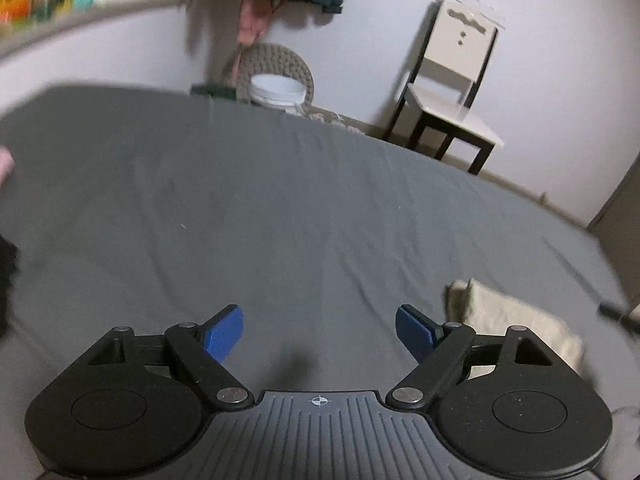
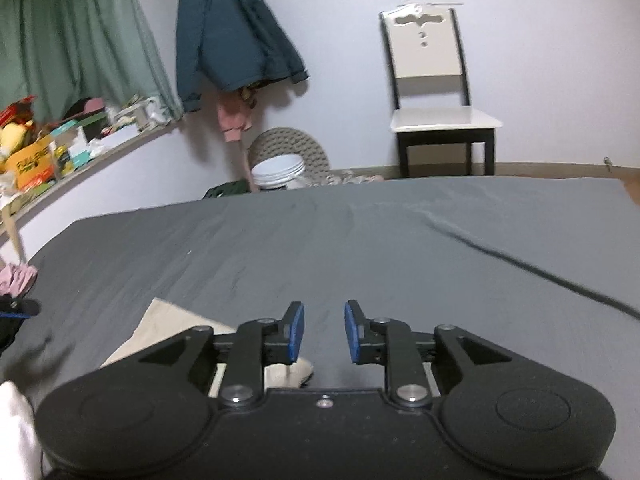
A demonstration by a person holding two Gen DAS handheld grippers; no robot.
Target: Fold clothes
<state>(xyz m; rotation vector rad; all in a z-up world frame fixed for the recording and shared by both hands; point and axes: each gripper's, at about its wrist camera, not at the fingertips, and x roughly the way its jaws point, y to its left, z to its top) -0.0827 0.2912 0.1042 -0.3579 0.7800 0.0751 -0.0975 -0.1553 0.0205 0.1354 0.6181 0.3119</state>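
Grey bed sheet [image 1: 280, 200] lay ahead of your tongs. Cream folded cloth [image 1: 516, 320] lay just right of your wide-spread left gripper [image 1: 320, 336], under-left of your narrower, empty right gripper [image 2: 324, 332], the nearer one.

Dark grey wrinkled bedsheet [image 2: 320, 240] covers the bed. White chair w/ black legs [image 2: 436, 120] against far wall. Teal jacket [image 2: 228, 40] hangs on wall, white plastic bucket [image 2: 278, 174] below. Green curtain [image 2: 72, 40] & cluttered ledge [image 2: 60, 152] at left.
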